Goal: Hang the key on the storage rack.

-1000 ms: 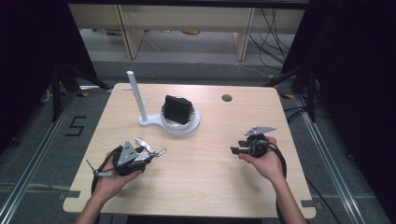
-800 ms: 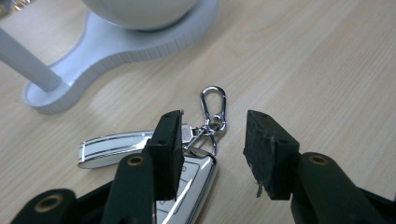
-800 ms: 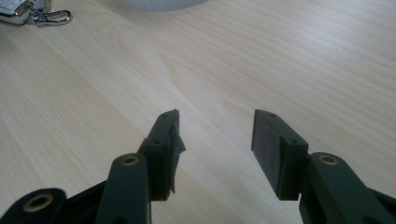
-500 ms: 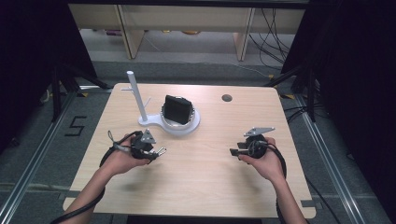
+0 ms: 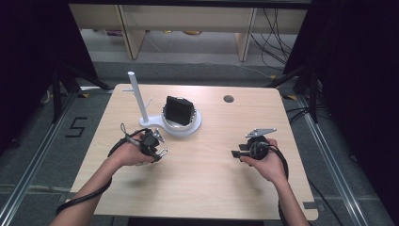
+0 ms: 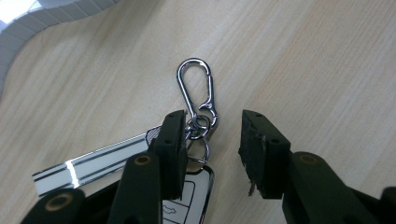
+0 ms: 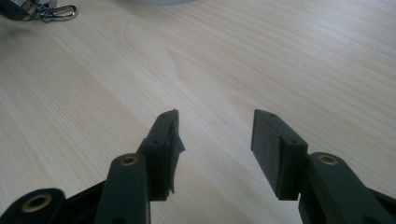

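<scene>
A set of keys lies on the wooden table [image 5: 207, 179]: a silver carabiner clip [image 6: 196, 84], small rings and a white key fob [image 6: 191, 198]. My left gripper [image 6: 212, 126] hangs over it with the rings between its jaws, close to the left one; a wide gap stays on the right. Its jaws have just been closing and do not pinch the rings. In the high view the left gripper [image 5: 156, 148] is left of centre with the clip [image 5: 162, 152] at its tip. My right gripper [image 7: 215, 123] stands open over bare wood, and it shows at the right [image 5: 236, 153].
A white stand [image 5: 190, 129] with an upright post [image 5: 136, 96] sits at the back of the table, a black box-like thing [image 5: 179, 109] resting on its round base. A cable hole [image 5: 228, 99] lies behind. A white striped strip [image 6: 88, 165] lies by the fob.
My left hand has moved away from the person and to the right, toward the white stand, and its jaws have narrowed. The right hand has kept still.
</scene>
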Demonstrator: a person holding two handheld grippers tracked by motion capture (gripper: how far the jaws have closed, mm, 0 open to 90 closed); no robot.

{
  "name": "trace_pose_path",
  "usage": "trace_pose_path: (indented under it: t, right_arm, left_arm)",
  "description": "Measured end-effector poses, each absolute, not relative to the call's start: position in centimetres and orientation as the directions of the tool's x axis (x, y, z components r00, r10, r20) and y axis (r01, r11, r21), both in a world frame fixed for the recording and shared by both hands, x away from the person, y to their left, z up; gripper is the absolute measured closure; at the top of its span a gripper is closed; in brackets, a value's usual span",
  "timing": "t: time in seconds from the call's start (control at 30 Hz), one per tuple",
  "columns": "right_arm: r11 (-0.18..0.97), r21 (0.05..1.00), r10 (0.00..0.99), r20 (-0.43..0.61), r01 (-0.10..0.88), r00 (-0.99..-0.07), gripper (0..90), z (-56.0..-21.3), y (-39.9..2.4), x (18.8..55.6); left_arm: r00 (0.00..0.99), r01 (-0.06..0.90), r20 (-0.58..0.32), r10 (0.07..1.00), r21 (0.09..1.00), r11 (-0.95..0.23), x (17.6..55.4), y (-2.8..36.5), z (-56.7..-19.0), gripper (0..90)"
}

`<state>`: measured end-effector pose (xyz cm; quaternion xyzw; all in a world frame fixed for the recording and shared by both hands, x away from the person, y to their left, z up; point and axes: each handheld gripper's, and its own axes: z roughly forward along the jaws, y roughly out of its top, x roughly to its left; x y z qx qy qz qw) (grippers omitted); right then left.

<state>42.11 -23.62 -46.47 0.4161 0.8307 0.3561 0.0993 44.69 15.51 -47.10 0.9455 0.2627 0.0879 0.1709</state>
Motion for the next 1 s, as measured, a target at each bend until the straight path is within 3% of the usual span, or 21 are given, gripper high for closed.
trace_pose_path:
  t: [0.67,0.83,1.0]
  right_arm:
    - [0.409,0.667,0.756,0.135,0.623,-0.641,52.7,-46.7,-23.6,42.2]
    - [0.41,0.66,0.754,0.143,0.629,-0.641,52.6,-46.8,-23.5,42.1]
    - [0.416,0.659,0.751,0.14,0.627,-0.645,52.7,-46.9,-23.4,42.1]
  left_arm:
    - [0.855,0.487,0.047,0.517,0.273,-0.83,46.1,15.2,-47.9,63.4]
    - [0.863,0.48,0.046,0.503,0.235,-0.845,46.7,15.5,-47.9,68.1]
    - [0.863,0.471,0.062,0.501,0.258,-0.844,46.5,15.5,-48.0,73.2]
